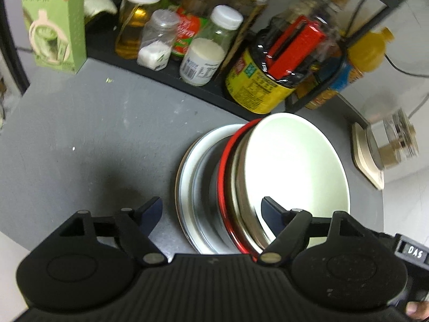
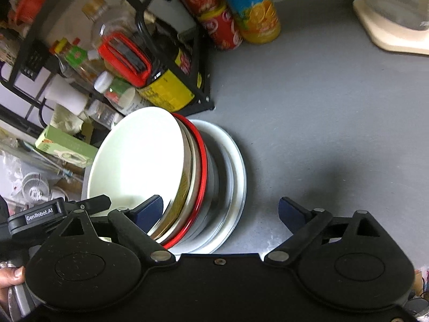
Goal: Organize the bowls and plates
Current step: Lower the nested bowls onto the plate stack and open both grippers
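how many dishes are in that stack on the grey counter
4 visible: a wide white plate at the bottom, a steel dish on it, a red-rimmed dish above, and a white bowl on top. Others may be hidden between them.

Grey counter [image 1: 93, 123]. Green box [image 1: 53, 24] at 10 o'clock. Oil bottle [image 1: 134, 21], two white-capped jars [image 1: 203, 53] on black rack at 12. Yellow-labelled jar [image 1: 257, 83] right of them. Orange juice bottle [image 2: 252, 8] beside red can [image 2: 219, 26].
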A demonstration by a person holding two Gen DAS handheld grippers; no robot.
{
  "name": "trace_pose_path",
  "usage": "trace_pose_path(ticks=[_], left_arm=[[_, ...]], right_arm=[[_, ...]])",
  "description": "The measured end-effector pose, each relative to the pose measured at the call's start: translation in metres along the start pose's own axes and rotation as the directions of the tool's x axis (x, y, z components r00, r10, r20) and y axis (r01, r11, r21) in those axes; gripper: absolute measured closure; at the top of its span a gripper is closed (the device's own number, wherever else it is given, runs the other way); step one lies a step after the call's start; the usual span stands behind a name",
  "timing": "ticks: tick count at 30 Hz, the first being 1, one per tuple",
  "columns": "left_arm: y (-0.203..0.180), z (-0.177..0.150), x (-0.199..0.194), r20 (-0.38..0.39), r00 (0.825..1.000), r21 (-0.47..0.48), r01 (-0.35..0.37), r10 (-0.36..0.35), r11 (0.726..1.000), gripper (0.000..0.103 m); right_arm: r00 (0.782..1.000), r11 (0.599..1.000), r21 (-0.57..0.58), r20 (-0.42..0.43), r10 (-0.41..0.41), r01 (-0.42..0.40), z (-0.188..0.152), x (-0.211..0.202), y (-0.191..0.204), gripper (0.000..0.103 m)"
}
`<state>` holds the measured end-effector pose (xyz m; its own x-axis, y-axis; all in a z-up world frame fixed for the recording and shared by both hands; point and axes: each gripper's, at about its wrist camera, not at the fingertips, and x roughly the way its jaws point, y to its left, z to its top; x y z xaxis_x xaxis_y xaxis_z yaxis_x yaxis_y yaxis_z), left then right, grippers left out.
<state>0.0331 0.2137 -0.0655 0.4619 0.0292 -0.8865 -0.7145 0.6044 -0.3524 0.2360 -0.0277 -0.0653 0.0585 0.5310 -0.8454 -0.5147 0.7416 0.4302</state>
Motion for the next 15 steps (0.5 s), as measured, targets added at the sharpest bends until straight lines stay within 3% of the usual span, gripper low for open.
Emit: trace_pose_path(ticks=[3,15], left_arm=[[-0.006,-0.002,-0.006,0.014,1.000,0.052,0.003,-0.003,0.999,0.020],[-0.045,-0.018,-0.039,0.075,0.997,0.176,0.003,-0.016,0.984,0.013]], right_arm=[[0.998,0.999,-0.002,0.049,-0.048,0.048,-0.008,-0.015,0.000,0.002],[0.966,0.990,0.051,0.218,-0.141,0.133,-0.033,-0.074,-0.022,0.000]])
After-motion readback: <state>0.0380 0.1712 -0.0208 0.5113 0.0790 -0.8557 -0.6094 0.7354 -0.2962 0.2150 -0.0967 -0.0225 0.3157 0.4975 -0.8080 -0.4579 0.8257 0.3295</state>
